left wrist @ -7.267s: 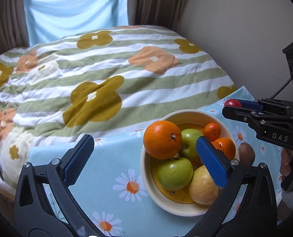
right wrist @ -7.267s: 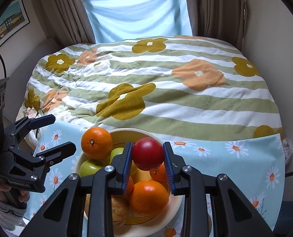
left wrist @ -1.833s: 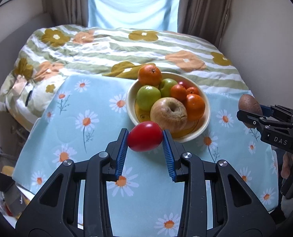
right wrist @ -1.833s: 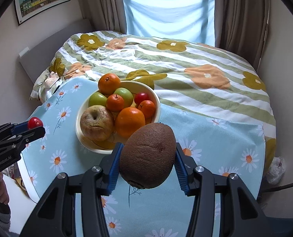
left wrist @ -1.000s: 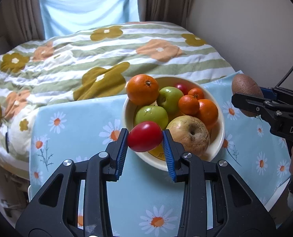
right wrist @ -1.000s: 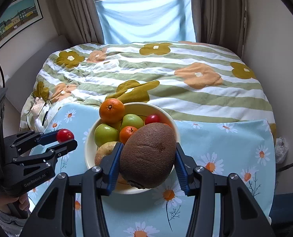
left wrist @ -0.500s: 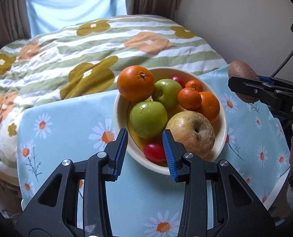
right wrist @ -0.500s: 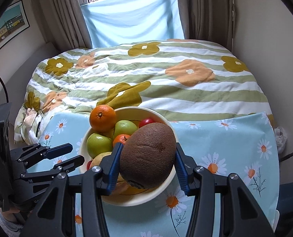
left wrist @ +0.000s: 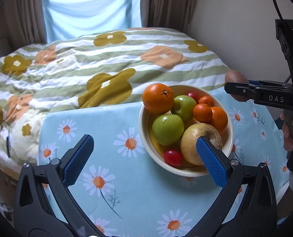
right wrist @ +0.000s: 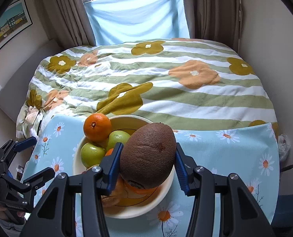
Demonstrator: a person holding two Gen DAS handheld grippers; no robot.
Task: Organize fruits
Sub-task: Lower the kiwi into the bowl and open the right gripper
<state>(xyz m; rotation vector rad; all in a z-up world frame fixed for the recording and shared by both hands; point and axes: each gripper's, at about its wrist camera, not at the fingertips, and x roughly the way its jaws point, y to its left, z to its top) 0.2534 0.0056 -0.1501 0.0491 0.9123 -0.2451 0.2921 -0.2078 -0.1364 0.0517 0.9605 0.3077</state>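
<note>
Daisy-print cloth covers the surface [left wrist: 117, 197] beside a bed. Left gripper [left wrist: 144, 160] is opening, nothing between its jaws. Right gripper [right wrist: 146, 164] clamps the kiwi [right wrist: 148, 154] over the bowl [right wrist: 166, 193] at lower centre; best lowered into a gap before release, lest it roll.

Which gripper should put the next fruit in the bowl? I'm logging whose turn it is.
Right. The right gripper grips the kiwi above the bowl; the left gripper is opening, nothing between its jaws.
</note>
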